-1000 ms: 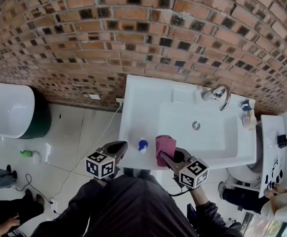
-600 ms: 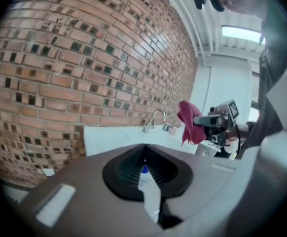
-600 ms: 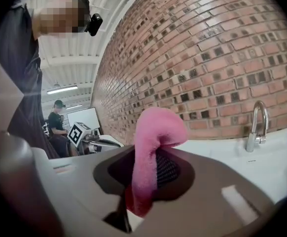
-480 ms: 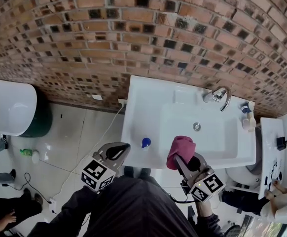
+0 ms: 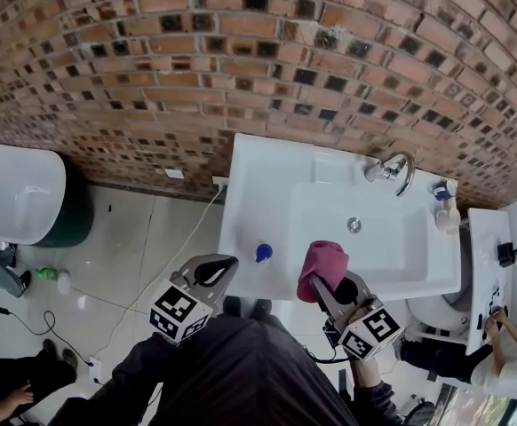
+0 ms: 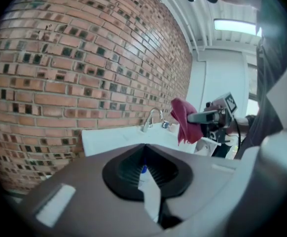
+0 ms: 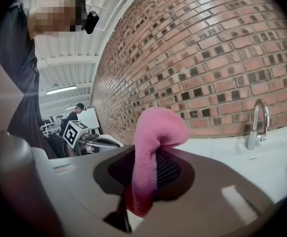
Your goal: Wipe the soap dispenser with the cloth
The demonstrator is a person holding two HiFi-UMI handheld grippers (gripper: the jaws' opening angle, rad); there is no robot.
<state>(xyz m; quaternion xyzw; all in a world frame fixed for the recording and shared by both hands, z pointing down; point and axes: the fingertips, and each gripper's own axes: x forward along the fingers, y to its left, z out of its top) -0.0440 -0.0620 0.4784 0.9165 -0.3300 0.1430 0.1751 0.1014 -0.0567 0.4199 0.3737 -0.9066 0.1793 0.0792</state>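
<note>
The soap dispenser (image 5: 263,253), a small bottle with a blue top, stands on the left rim of the white sink (image 5: 250,193). My left gripper (image 5: 227,261) hovers just left of it and short of the sink's front edge, jaws shut with nothing in them. In the left gripper view the blue top (image 6: 143,170) shows through the slit behind the fingertips. The right gripper (image 5: 317,280) is shut on a pink cloth (image 5: 323,263), held up over the sink's front edge, right of the dispenser. The cloth (image 7: 156,127) drapes over the jaws in the right gripper view.
A chrome tap (image 5: 393,172) stands at the back of the basin, against the brick wall. Another small bottle (image 5: 445,204) sits on the right rim. A white tub (image 5: 14,193) stands on the tiled floor at left. A person (image 5: 498,362) is at the lower right.
The right gripper has lifted the cloth off the sink's front rim and carried it a little to the right. The left gripper has shifted slightly; it stays shut.
</note>
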